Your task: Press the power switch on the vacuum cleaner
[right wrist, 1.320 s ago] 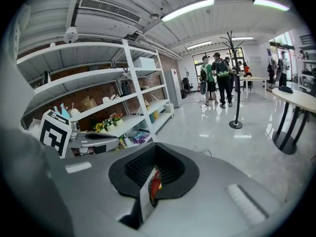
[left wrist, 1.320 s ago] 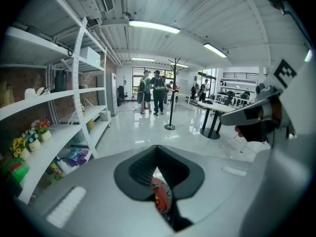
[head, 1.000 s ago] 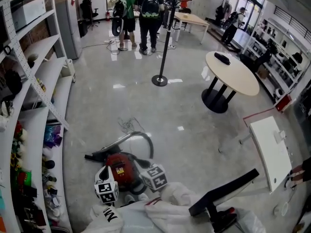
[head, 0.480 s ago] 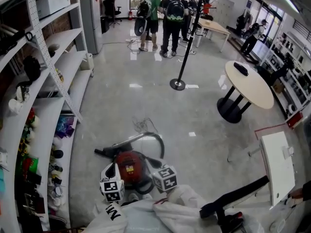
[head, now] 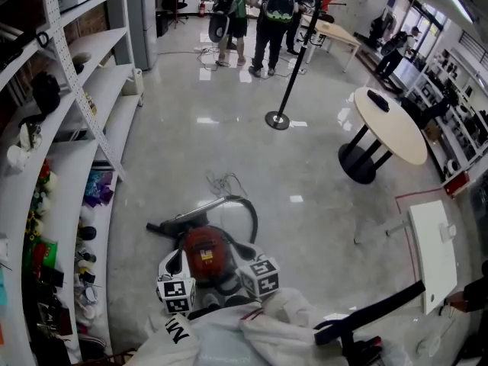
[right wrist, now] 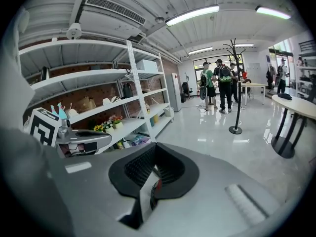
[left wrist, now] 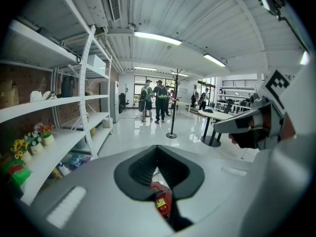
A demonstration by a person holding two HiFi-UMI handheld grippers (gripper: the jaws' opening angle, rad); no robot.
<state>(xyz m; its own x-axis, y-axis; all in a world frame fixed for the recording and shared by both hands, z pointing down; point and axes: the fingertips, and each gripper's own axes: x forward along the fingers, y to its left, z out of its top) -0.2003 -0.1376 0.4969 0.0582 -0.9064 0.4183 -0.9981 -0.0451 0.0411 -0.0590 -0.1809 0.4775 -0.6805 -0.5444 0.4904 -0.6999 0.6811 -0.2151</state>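
Observation:
A red canister vacuum cleaner (head: 206,254) lies on the glossy floor with its dark hose (head: 248,208) curling off behind it. My left gripper (head: 175,271) hovers at the vacuum's near left side, and my right gripper (head: 250,264) at its near right side. In the left gripper view the grey jaws (left wrist: 157,151) are shut with nothing in them, and the red body (left wrist: 160,199) shows through the black notch. The right gripper (right wrist: 155,151) is likewise shut and empty, with a sliver of red (right wrist: 157,184) in its notch. No switch can be made out.
White shelving (head: 76,128) with small items runs along the left. A coat stand (head: 278,117) is beyond the vacuum, a round table (head: 389,124) stands far right and a white table (head: 431,254) near right. Several people (head: 259,6) stand far off. White sleeves (head: 252,334) fill the bottom.
The head view has swung a little, so the vacuum and both grippers sit slightly right and higher in the picture. Both grippers stay shut beside the vacuum.

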